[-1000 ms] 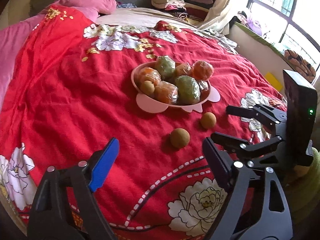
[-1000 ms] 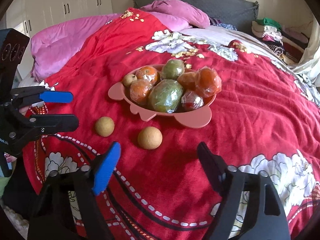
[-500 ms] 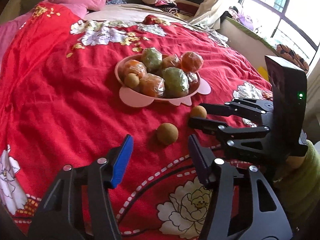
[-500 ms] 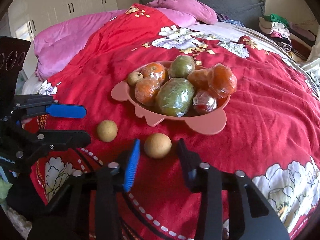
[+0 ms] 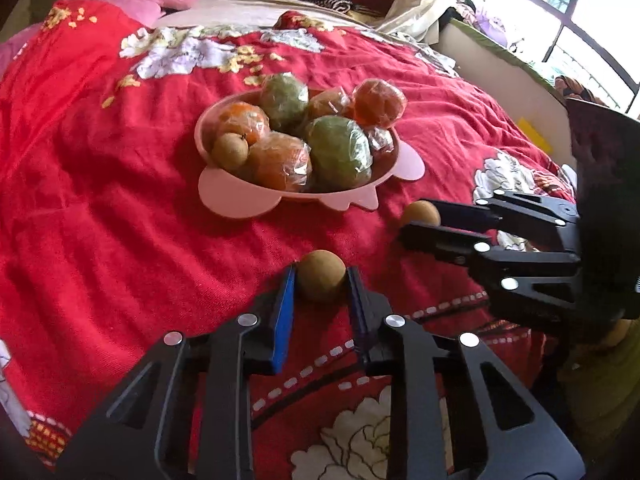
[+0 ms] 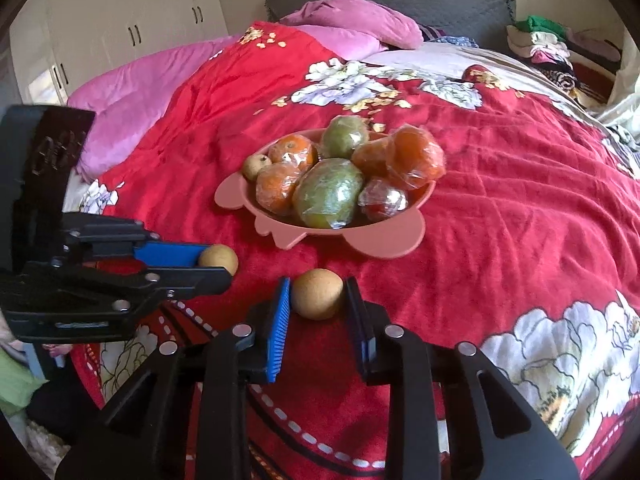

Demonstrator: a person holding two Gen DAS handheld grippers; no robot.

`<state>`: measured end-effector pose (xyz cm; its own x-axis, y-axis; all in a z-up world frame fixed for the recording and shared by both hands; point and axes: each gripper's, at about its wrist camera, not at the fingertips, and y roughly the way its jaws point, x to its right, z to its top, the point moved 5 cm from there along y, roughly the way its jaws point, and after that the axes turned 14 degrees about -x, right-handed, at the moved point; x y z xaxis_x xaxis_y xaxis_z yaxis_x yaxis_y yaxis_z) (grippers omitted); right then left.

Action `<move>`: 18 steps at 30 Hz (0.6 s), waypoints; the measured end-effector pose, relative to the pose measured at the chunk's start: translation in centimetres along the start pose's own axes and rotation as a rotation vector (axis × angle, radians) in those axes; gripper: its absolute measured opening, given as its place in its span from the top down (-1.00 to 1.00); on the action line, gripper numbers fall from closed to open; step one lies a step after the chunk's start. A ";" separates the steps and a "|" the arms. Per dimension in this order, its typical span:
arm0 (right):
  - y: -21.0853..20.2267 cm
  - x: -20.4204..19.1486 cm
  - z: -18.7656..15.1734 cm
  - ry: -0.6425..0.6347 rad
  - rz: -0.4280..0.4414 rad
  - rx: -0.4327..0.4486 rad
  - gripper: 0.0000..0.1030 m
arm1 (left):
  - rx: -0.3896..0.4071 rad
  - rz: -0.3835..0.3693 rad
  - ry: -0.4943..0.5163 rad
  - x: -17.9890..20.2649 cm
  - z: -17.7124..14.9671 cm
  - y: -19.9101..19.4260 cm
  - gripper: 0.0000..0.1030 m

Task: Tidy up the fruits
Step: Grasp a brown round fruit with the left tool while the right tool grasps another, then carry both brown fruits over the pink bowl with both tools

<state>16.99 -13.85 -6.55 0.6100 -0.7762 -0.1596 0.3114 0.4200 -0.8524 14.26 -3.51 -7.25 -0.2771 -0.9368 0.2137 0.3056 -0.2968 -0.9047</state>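
Note:
A pink bowl (image 5: 236, 204) (image 6: 384, 248) full of wrapped oranges and green fruits sits on the red floral bedspread. Two small tan round fruits lie on the spread in front of it. My left gripper (image 5: 321, 280) is shut on one tan fruit (image 5: 321, 275), which also shows in the right wrist view (image 6: 219, 258) between the left gripper's fingers. My right gripper (image 6: 317, 294) is shut on the other tan fruit (image 6: 317, 294), which shows in the left wrist view (image 5: 420, 213) at the right gripper's fingertips. Both fruits rest on the bedspread.
Pink pillows (image 6: 352, 20) and a pink duvet (image 6: 132, 96) lie at the bed's head. Folded clothes (image 6: 540, 40) are stacked at the far side. A window and a low ledge (image 5: 500, 60) stand beyond the bed. The bed's near edge is just below both grippers.
Both grippers have moved forward and down to the tan fruits and their jaws have narrowed from wide open to closed around them.

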 end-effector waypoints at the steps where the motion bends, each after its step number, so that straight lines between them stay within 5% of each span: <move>1: -0.1 0.1 0.0 0.002 -0.001 0.002 0.49 | 0.002 0.003 0.003 0.0 0.0 0.0 0.66; 18: -2.3 0.7 0.4 0.016 -0.004 0.062 0.49 | 0.060 -0.016 -0.012 0.2 1.7 -2.8 0.66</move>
<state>17.01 -15.09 -4.51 0.5972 -0.7850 -0.1649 0.3581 0.4449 -0.8209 14.94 -3.21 -4.05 -0.2716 -0.9338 0.2329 0.3552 -0.3222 -0.8775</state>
